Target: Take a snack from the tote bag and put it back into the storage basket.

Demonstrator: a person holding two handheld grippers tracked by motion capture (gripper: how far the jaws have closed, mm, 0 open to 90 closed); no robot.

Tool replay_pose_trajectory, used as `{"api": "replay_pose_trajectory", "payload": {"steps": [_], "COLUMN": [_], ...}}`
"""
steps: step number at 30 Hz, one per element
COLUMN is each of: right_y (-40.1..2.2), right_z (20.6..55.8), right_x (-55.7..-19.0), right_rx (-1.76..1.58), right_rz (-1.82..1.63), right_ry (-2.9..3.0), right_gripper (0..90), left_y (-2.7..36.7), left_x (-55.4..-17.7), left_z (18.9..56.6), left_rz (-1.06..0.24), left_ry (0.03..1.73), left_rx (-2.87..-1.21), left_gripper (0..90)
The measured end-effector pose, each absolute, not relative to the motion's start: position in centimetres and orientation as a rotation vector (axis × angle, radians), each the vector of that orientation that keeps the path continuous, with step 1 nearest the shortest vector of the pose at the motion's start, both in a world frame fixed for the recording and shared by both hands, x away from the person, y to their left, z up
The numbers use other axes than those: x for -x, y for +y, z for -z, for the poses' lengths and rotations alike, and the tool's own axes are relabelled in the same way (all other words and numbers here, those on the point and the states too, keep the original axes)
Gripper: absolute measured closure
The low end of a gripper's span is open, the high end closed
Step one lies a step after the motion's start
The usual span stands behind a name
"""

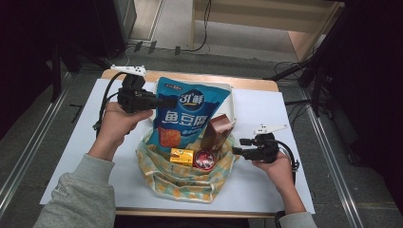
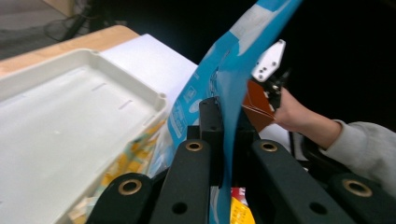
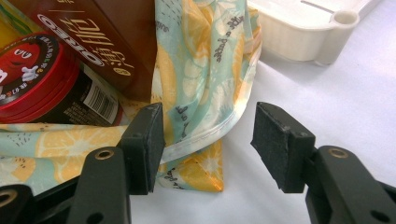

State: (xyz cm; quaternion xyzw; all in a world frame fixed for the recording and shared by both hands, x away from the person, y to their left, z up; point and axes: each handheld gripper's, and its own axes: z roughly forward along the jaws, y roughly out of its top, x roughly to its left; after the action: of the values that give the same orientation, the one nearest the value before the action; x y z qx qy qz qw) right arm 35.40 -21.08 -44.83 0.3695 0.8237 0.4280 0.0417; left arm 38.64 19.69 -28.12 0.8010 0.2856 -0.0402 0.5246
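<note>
A tall blue snack bag (image 1: 190,114) stands up out of a lemon-print cloth bag (image 1: 180,178) at the table's middle. My left gripper (image 1: 159,102) is shut on the snack bag's left edge; in the left gripper view the blue film (image 2: 233,84) runs up between the closed jaws of the left gripper (image 2: 223,135). My right gripper (image 1: 236,152) stands open at the cloth bag's right rim. In the right gripper view the rim (image 3: 205,93) lies between the pads (image 3: 275,140) of the right gripper (image 3: 208,142), with a clear gap on the right side.
Inside the cloth bag sit a brown Oreo box (image 1: 216,133), a red round tin (image 1: 204,159) and a yellow packet (image 1: 182,156). A white tray (image 1: 233,102) lies behind the bag, and its rim (image 3: 303,32) is close to my right gripper. White sheet (image 1: 266,190) covers the table.
</note>
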Motion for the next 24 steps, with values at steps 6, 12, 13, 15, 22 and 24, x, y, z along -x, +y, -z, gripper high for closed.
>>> {"api": "replay_pose_trajectory", "payload": {"steps": [6, 12, 13, 15, 22, 24], "right_y": [-21.0, -21.0, -21.0, -21.0, -20.9, -20.9], "right_z": [44.9, 44.9, 44.9, 44.9, 44.8, 44.8], "right_x": [-35.4, -35.4, -35.4, -35.4, -35.3, -35.3], "right_rx": [-1.123, -1.131, -1.13, -1.131, -1.126, -1.123], "right_rz": [-1.304, -1.307, -1.308, -1.31, -1.309, -1.308], "right_ry": [2.535, 2.538, 2.538, 2.538, 2.539, 2.54], "right_gripper": [44.5, 44.4, 44.3, 44.4, 44.4, 44.4], "left_y": [20.3, 21.2, 21.3, 21.5, 22.4, 22.6], "left_x": [-38.9, -38.6, -38.5, -38.5, -38.7, -38.7], "left_z": [26.9, 25.8, 25.6, 25.4, 24.6, 24.3], "left_rz": [0.056, 0.014, 0.007, 0.005, -0.007, -0.015], "left_ry": [0.695, 0.7, 0.698, 0.702, 0.724, 0.731], "left_rx": [-1.921, -1.906, -1.905, -1.909, -1.906, -1.913], "left_gripper": [89.2, 89.2, 89.2, 89.2, 89.1, 89.1]}}
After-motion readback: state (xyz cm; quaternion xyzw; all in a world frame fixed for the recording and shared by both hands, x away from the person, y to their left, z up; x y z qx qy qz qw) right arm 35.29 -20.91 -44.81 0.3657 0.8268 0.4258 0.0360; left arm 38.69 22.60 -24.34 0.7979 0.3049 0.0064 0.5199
